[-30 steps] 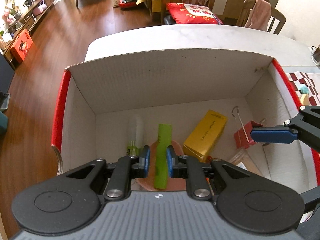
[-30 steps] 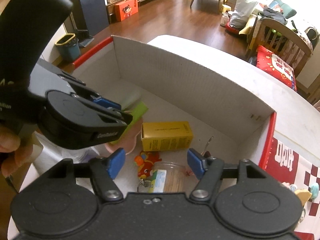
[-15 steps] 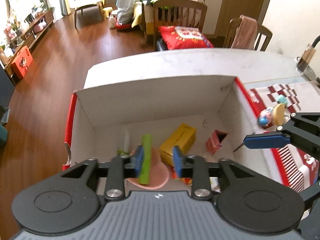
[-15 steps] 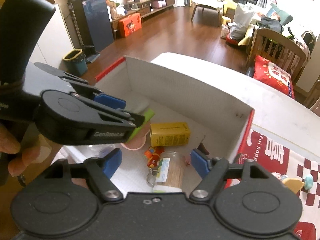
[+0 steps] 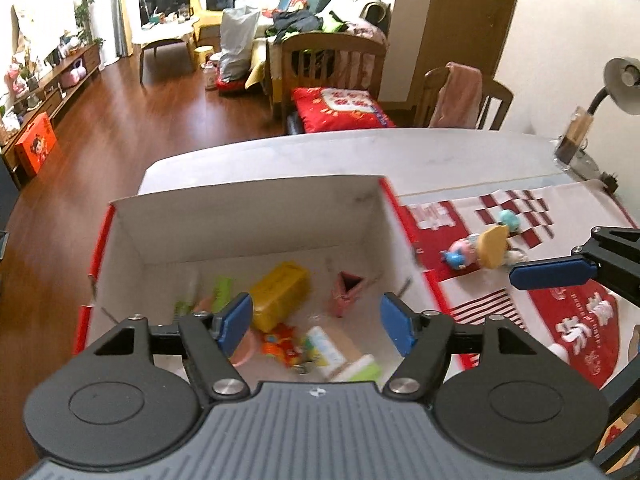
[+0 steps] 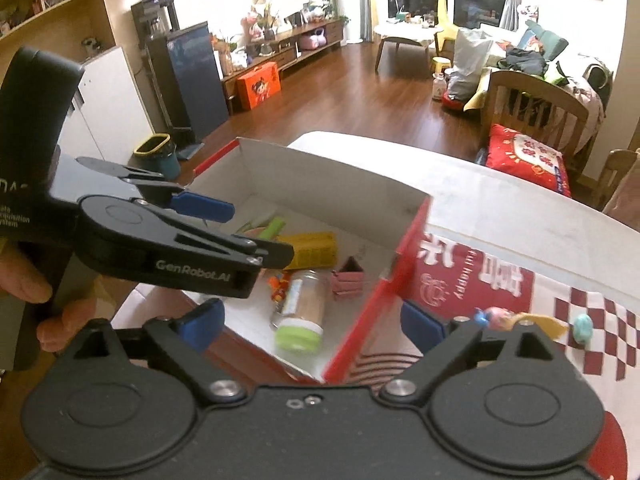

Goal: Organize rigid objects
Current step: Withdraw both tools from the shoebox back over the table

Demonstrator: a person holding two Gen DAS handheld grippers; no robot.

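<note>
A white cardboard box with red edges [image 5: 248, 204] [image 6: 332, 176] stands on the table and holds a green tube [image 5: 219, 293] [image 6: 273, 227], a yellow carton [image 5: 280, 294] [image 6: 310, 249], a pink binder clip [image 5: 346, 292] [image 6: 349, 280], a green-lidded jar [image 6: 302, 314] and a small orange toy [image 5: 280, 345]. My left gripper [image 5: 316, 324] is open and empty above the box. My right gripper [image 6: 310, 324] is open and empty over the box's right front corner. Small toy figures [image 5: 478, 246] [image 6: 520, 320] lie on the red-and-white cloth to the right of the box.
A red-and-white patterned cloth [image 5: 560, 312] [image 6: 500, 280] covers the table to the right of the box. A desk lamp [image 5: 618, 80] and a small bottle [image 5: 574, 136] stand at the far right. Wooden chairs [image 5: 332, 60] stand behind the table.
My left gripper let go of the green tube, opened wide and rose up out of the box. The tube now lies in the box. My right gripper pulled back and to the right.
</note>
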